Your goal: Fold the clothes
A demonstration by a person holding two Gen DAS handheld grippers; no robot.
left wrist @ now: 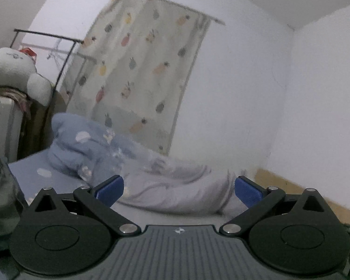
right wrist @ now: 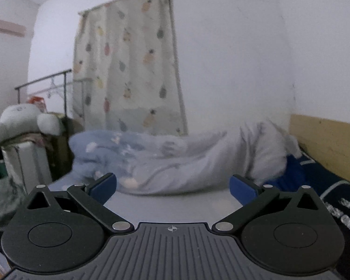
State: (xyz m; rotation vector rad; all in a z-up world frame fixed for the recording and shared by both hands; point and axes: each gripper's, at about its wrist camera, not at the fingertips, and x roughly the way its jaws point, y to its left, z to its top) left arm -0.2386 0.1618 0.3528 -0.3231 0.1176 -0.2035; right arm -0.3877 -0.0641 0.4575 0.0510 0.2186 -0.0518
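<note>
My left gripper [left wrist: 178,190] is open, its blue pads wide apart with nothing between them, held above the bed and pointing at the far wall. My right gripper [right wrist: 172,189] is open too and empty. At the right edge of the right wrist view a dark navy garment [right wrist: 338,198] with white lettering lies on the bed. A dark green garment [left wrist: 0,200] hangs at the left edge of the left wrist view. Both views are blurred.
A rumpled blue and pale quilt [left wrist: 133,163] [right wrist: 175,161] lies across the far side of the bed. A pineapple-print curtain [left wrist: 147,70] hangs behind. A white plush toy [right wrist: 23,119] sits on a cabinet at left. A wooden headboard [right wrist: 326,140] stands at right.
</note>
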